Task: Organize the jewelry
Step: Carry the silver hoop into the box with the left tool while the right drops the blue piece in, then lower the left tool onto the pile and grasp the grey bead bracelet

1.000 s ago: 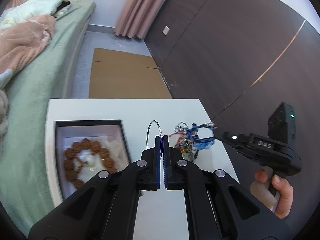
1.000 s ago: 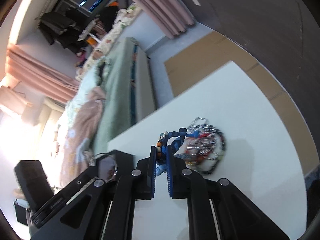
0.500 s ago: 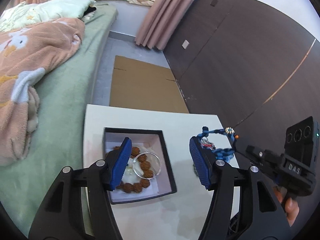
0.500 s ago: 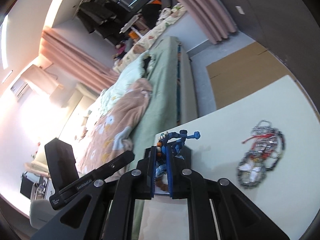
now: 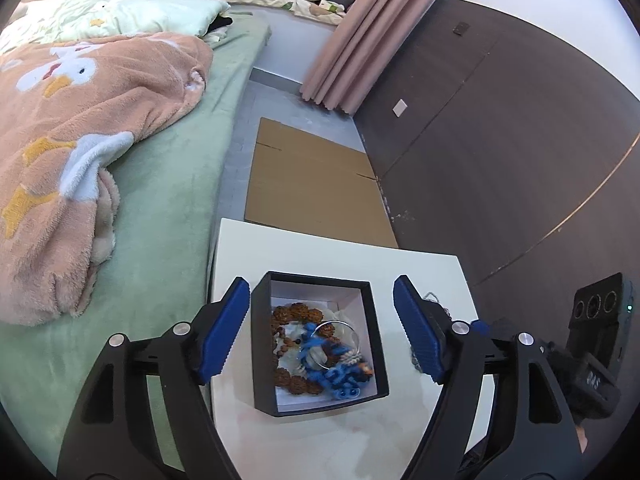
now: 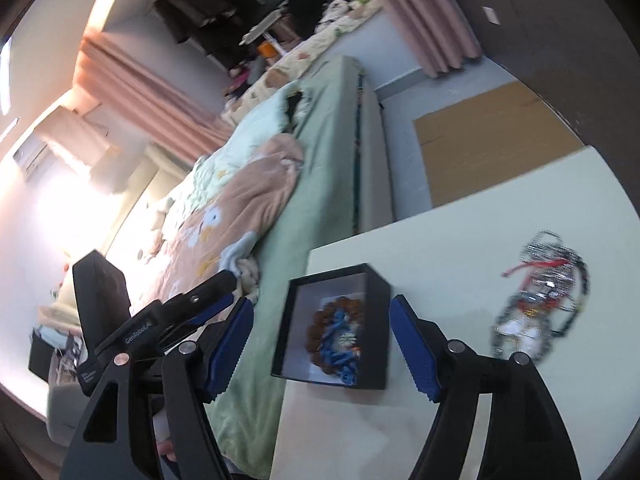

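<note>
Both the left gripper (image 5: 320, 328) and the right gripper (image 6: 322, 344) have black angular arms, silver screws and ribbed blue pads; white lettering beside the left gripper's screws possibly reads "GenRobot".

blue bracelet (image 6: 339, 344) in black box (image 6: 376, 292), gripper (image 6: 322, 344) spread

I see a white table (image 5: 416, 268) beside a green bed (image 5: 172, 184). On the table sits an open black box (image 5: 372, 316) near the bed-side edge, and well apart from it, toward the other side, lies a tangled pile of chains (image 6: 540, 304). A pink blanket (image 5: 80, 128) lies on the bed.
</note>
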`<control>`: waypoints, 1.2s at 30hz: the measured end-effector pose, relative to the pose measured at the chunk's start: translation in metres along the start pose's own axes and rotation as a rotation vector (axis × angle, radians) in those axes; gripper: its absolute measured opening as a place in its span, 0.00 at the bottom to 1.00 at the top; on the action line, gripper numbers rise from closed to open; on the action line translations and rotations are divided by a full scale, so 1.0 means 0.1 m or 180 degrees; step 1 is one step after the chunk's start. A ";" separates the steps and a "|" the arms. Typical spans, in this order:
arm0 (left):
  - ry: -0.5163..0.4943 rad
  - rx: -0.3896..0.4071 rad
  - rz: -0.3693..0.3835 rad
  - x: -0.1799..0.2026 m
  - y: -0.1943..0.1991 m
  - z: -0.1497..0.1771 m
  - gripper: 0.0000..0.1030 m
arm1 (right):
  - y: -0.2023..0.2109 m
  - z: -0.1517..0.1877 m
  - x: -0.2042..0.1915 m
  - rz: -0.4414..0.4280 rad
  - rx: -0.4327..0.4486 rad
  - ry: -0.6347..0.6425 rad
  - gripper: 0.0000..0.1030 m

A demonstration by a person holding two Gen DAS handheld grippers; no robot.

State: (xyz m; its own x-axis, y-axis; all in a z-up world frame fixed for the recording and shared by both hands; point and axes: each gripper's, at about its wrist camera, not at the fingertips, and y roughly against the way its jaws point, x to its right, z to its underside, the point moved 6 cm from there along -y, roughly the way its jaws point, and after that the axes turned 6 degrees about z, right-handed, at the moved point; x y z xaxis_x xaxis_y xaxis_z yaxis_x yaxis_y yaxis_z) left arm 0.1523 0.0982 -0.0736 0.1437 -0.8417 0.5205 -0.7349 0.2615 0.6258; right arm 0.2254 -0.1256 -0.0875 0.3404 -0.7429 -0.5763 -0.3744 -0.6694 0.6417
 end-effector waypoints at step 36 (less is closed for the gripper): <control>-0.0444 -0.0950 0.0516 1.47 -1.36 0.95 0.39 | 0.85 -0.08 1.87 0.0866 0.0108 -0.0928 0.63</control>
State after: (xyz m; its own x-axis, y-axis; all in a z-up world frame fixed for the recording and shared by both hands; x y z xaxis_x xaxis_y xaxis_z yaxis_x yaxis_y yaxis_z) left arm 0.2106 -0.1056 -0.1373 -0.0658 -0.8290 0.5554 -0.5119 0.5058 0.6943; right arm 0.2640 -0.3217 -0.1368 -0.0322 -0.8595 -0.5102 -0.4469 -0.4442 0.7765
